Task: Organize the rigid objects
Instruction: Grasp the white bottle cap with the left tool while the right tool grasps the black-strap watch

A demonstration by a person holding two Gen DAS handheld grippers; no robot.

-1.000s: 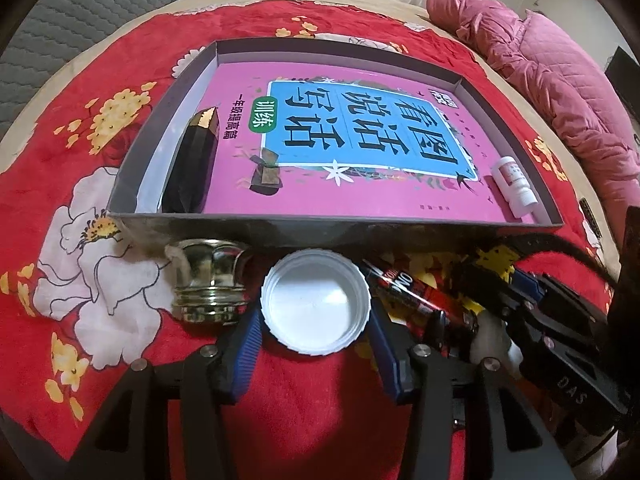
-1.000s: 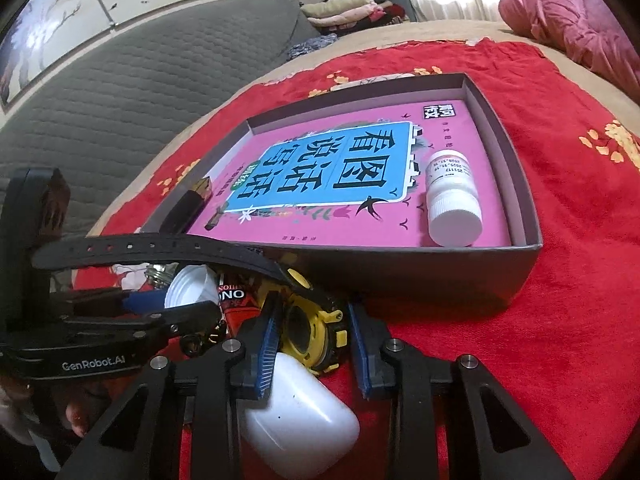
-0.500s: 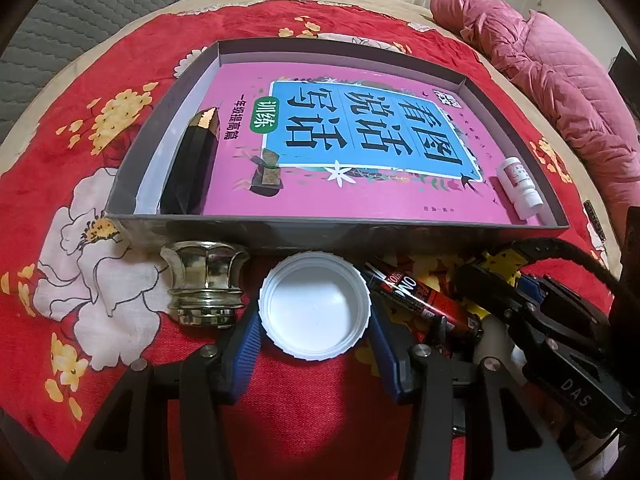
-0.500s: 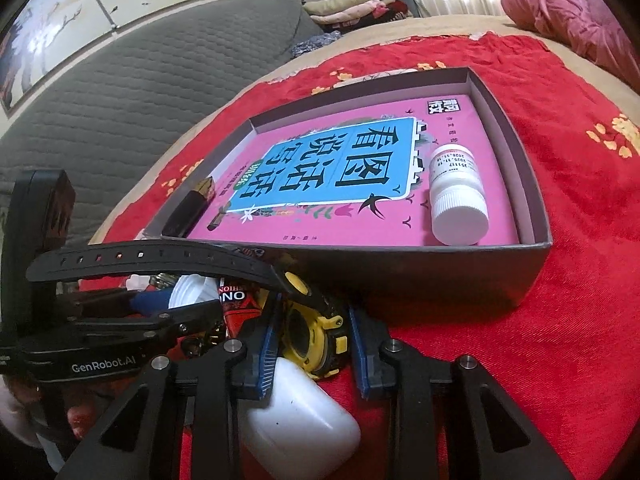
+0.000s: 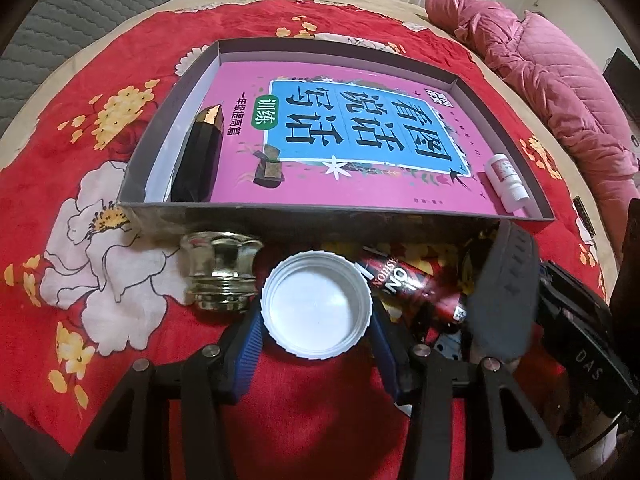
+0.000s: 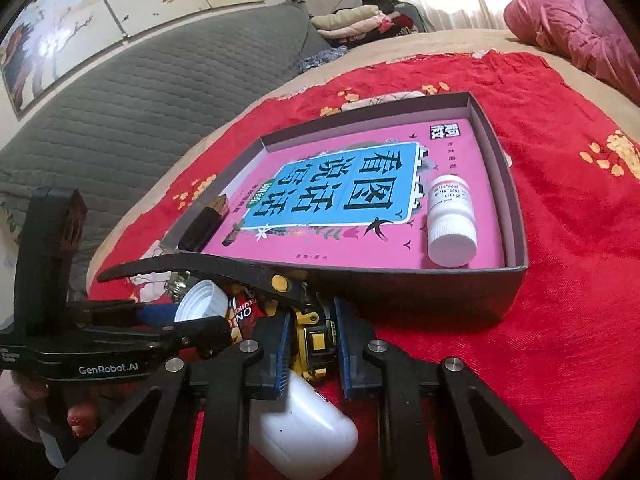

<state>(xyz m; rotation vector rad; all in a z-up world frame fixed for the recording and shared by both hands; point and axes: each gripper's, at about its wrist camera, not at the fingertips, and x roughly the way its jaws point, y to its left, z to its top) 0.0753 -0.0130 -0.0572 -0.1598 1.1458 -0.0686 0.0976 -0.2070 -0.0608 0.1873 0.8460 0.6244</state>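
Pinching a yellow-and-black watch (image 6: 310, 338) by its case, the right gripper (image 6: 310, 344) has its blue pads pressed against both sides; the black strap (image 6: 192, 266) runs long and leftward, lifted off the red blanket (image 6: 560, 280). The left gripper (image 5: 316, 340) clasps a white lid (image 5: 316, 304) (open side up) just before the grey box (image 5: 320, 224).
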